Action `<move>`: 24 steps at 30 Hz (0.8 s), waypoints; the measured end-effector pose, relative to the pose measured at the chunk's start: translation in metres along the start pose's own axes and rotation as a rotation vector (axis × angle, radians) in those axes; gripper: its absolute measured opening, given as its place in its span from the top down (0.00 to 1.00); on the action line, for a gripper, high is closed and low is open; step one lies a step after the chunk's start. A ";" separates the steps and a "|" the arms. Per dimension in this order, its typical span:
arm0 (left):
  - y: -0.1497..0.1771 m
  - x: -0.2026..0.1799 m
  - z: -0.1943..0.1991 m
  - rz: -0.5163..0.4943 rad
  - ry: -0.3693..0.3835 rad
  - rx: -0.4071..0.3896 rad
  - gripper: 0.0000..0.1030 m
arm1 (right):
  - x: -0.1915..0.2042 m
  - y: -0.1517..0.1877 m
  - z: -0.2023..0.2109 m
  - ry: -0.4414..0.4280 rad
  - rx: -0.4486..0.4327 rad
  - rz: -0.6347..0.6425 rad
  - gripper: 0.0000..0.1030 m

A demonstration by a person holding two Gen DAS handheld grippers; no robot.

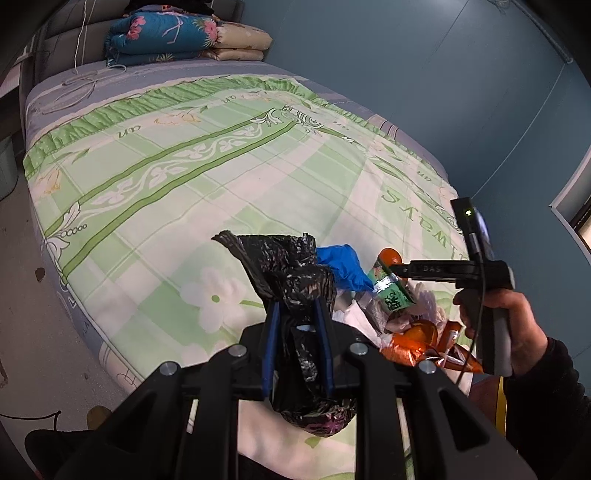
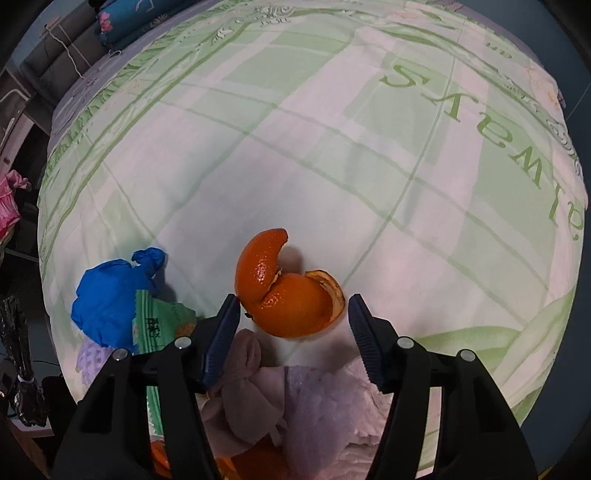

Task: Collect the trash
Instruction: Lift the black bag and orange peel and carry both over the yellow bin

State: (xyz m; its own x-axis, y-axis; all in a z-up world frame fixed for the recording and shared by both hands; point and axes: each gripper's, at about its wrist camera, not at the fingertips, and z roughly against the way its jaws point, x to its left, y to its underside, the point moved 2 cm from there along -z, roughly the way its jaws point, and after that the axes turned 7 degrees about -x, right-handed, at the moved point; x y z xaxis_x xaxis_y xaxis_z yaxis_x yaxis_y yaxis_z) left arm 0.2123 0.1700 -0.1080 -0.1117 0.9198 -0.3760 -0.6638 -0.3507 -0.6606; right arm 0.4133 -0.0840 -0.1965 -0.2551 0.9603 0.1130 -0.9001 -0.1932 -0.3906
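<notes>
My left gripper [image 1: 297,306] is shut on the gathered neck of a crumpled black trash bag [image 1: 284,266], held above the bed's near edge. A heap of trash lies to its right: a blue glove [image 1: 341,266], a green wrapper [image 1: 391,291], an orange foil wrapper [image 1: 417,343] and tissues. My right gripper [image 2: 291,306] points steeply down over that heap, open, with a curled orange peel [image 2: 284,291] between its fingertips. The left pad [image 2: 225,321] is at the peel's edge and the right pad stands clear. The blue glove [image 2: 107,295], the green wrapper [image 2: 159,325] and pale tissues [image 2: 321,398] lie around it.
The trash rests on a bed with a green and white patterned sheet [image 1: 229,173]. Folded quilts [image 1: 177,33] are stacked at the head. A blue wall [image 1: 443,74] runs along the far side, and bare floor [image 1: 33,332] lies to the left.
</notes>
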 end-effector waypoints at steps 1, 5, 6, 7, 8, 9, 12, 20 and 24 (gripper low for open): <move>0.001 0.001 -0.001 0.002 0.002 0.005 0.82 | 0.001 0.001 -0.003 -0.008 0.006 -0.003 0.50; 0.002 0.001 -0.005 0.000 0.008 0.016 0.82 | 0.006 -0.001 0.010 -0.062 -0.019 -0.016 0.71; 0.002 0.001 -0.005 0.003 0.015 0.018 0.82 | 0.005 -0.001 0.016 -0.103 -0.019 -0.038 0.72; 0.001 0.000 -0.005 0.003 0.022 0.018 0.82 | 0.004 -0.002 0.021 -0.121 -0.025 -0.043 0.73; 0.000 -0.001 -0.005 0.000 0.026 0.015 0.82 | 0.004 -0.002 0.027 -0.124 -0.033 -0.039 0.73; 0.000 -0.003 -0.004 -0.005 0.027 0.010 0.82 | 0.003 -0.002 0.032 -0.127 -0.042 -0.039 0.73; -0.001 -0.009 0.000 -0.011 0.039 -0.004 0.82 | 0.000 -0.001 0.057 -0.181 -0.076 -0.064 0.74; -0.004 -0.027 0.021 -0.050 0.070 -0.040 0.82 | 0.002 0.035 0.149 -0.313 -0.222 -0.057 0.74; -0.009 -0.044 0.036 -0.075 0.102 -0.064 0.82 | -0.008 0.069 0.201 -0.347 -0.310 -0.053 0.74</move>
State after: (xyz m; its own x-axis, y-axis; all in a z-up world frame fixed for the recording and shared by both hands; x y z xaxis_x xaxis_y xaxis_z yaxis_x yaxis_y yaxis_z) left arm 0.1961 0.1391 -0.0623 0.0143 0.9221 -0.3866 -0.6186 -0.2956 -0.7280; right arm 0.2823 -0.1453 -0.0403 -0.3618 0.8331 0.4184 -0.7808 -0.0256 -0.6243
